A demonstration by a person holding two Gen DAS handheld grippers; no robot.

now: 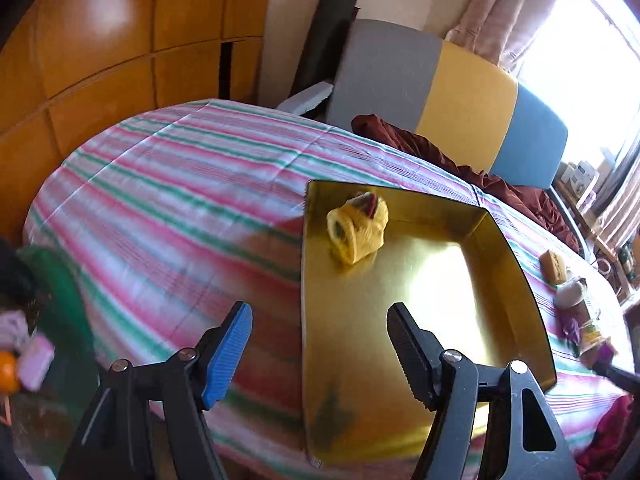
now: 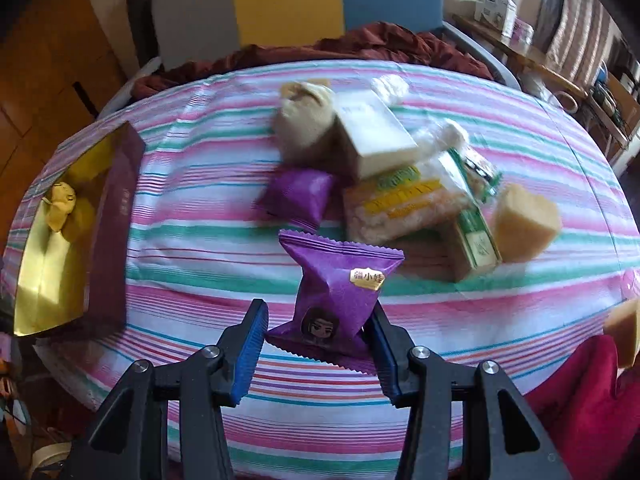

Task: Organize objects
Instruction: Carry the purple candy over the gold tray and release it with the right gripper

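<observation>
Our right gripper [image 2: 318,344] pinches a purple packet [image 2: 340,292] by 1 end, seemingly lightly; it may slip out. Left gripper [image 1: 320,350] gapes empty; box [image 2: 116,220] at 9 o'clock.

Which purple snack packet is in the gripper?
The purple packet with the cartoon face, held in the right gripper. The other purple packet lies farther back on the tablecloth.
</observation>
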